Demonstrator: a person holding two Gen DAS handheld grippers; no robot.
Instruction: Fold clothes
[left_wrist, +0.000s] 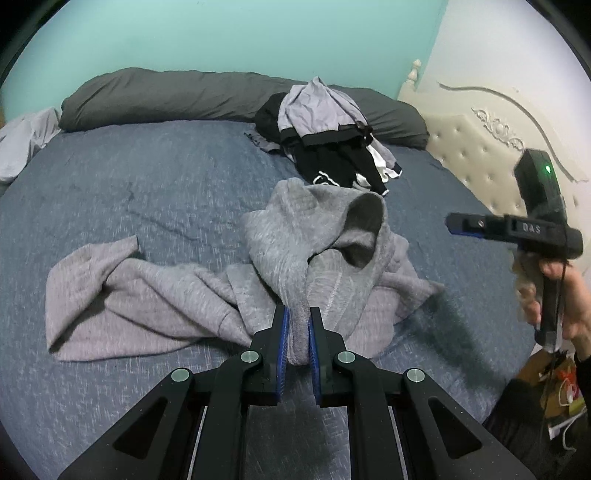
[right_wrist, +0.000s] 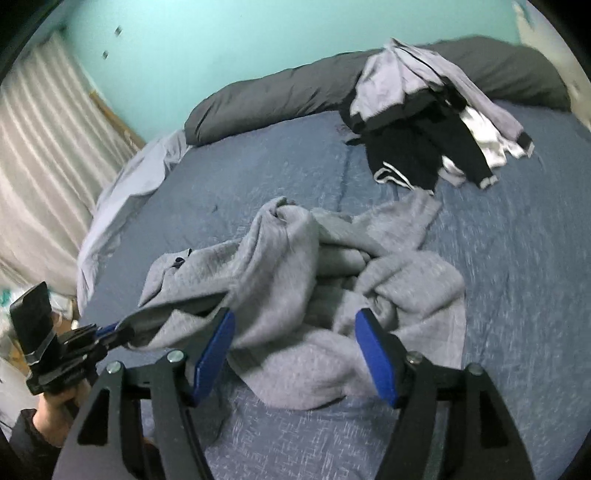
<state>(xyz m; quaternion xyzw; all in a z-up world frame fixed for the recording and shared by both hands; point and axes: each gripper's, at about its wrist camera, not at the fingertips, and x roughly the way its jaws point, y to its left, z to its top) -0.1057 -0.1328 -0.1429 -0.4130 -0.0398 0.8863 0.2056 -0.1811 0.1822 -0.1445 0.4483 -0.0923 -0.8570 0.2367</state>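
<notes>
Grey hoodie (left_wrist: 207, 291) lay crumpled near the middle of the blue bedspread (left_wrist: 129, 192), one fold pinched by the left gripper (left_wrist: 298, 332).

Its hood stood up just behind that gripper's blue pads, which were drawn narrow on the bunched cloth, and a sleeve trailed flat to the left. The right gripper (right_wrist: 295, 354) hung above the heap with its fingers spread wide and nothing between them, held in a hand (left_wrist: 565, 295) at the bed's right side. Farther back, a pile of black, white and lilac clothes (left_wrist: 325, 136) leaned on the long dark grey pillow (left_wrist: 166, 96) along the teal wall (left_wrist: 240, 33). A cream tufted headboard (left_wrist: 472, 155) stood at the right.
</notes>
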